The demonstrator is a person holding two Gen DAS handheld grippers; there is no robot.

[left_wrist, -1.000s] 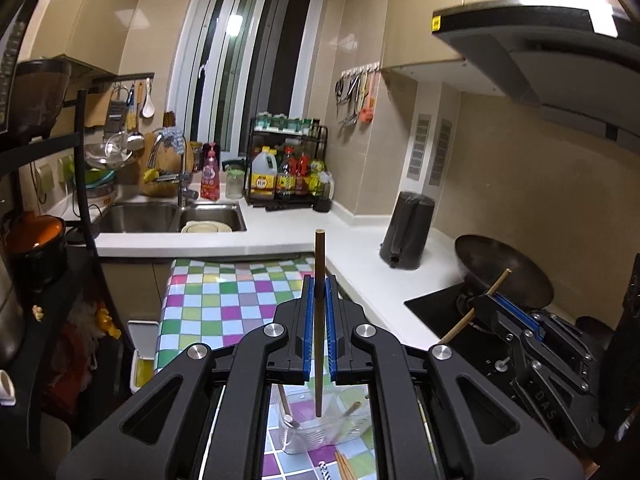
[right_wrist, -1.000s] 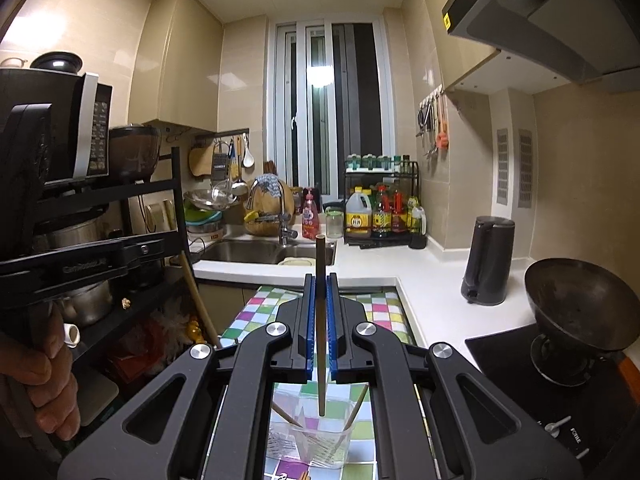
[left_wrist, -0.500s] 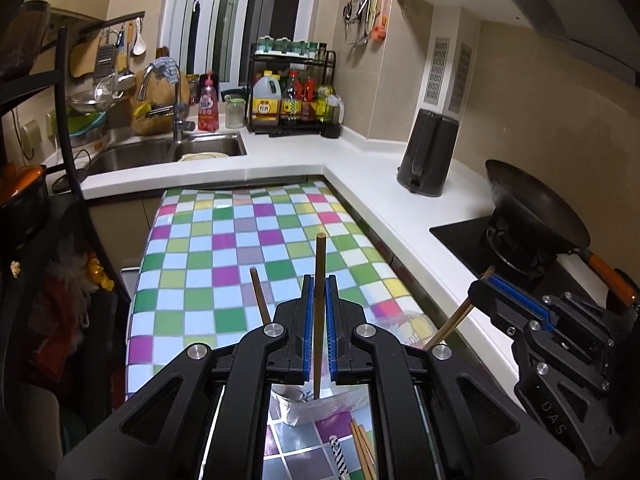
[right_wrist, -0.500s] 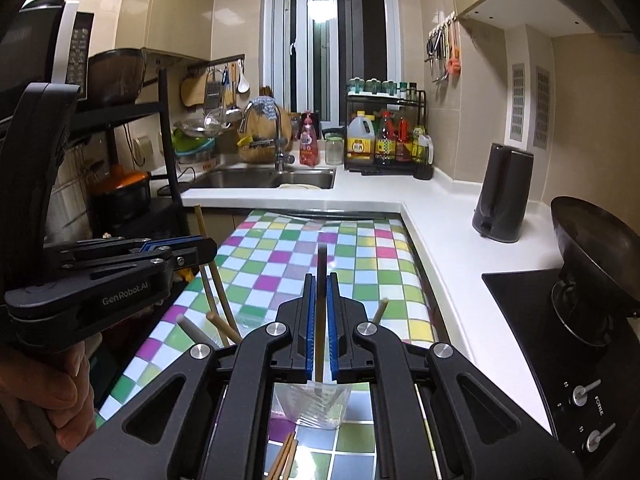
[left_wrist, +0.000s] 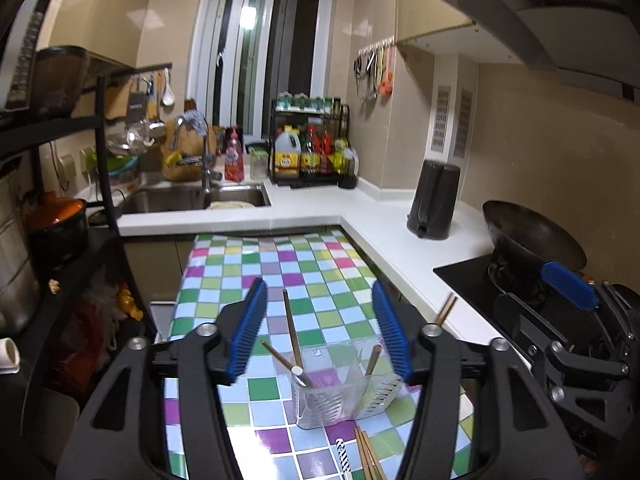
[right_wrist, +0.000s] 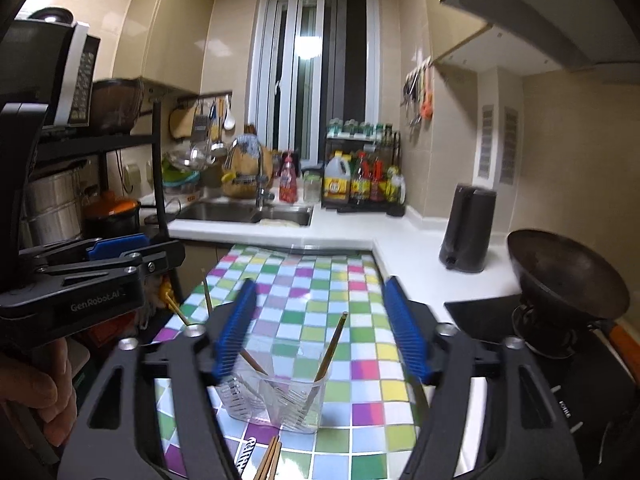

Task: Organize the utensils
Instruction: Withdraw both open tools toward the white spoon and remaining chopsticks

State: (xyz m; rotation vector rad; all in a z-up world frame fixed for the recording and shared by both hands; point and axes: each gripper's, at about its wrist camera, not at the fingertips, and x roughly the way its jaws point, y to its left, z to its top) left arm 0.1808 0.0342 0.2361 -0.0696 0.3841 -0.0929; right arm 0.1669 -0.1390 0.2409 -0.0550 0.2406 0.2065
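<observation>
**Both hand-held grippers opening above the clear holder**

The left hand-held gripper (left_wrist: 320, 330) has its blue pads spread apart and its jaws are opening; nothing is pressed between them. The right hand-held gripper (right_wrist: 320, 330) stands even wider, its jaws are opening too, and they grip nothing.

The clear plastic holder (left_wrist: 344, 388) stands on the near part of the bench (left_wrist: 280, 276), which has a chequered colourful cover. It sits below and between the pads of both grippers. Several wooden chopsticks (left_wrist: 291, 330) lean inside it at different angles. More loose chopsticks (left_wrist: 366, 454) lie flat on the bench, just near of the holder.

A hand (right_wrist: 40, 392) at the left edge of the right wrist view holds the left gripper. At the right, a dark wok (left_wrist: 532, 236) sits on the stove, and a black kettle (left_wrist: 434, 200) stands farther back.
</observation>
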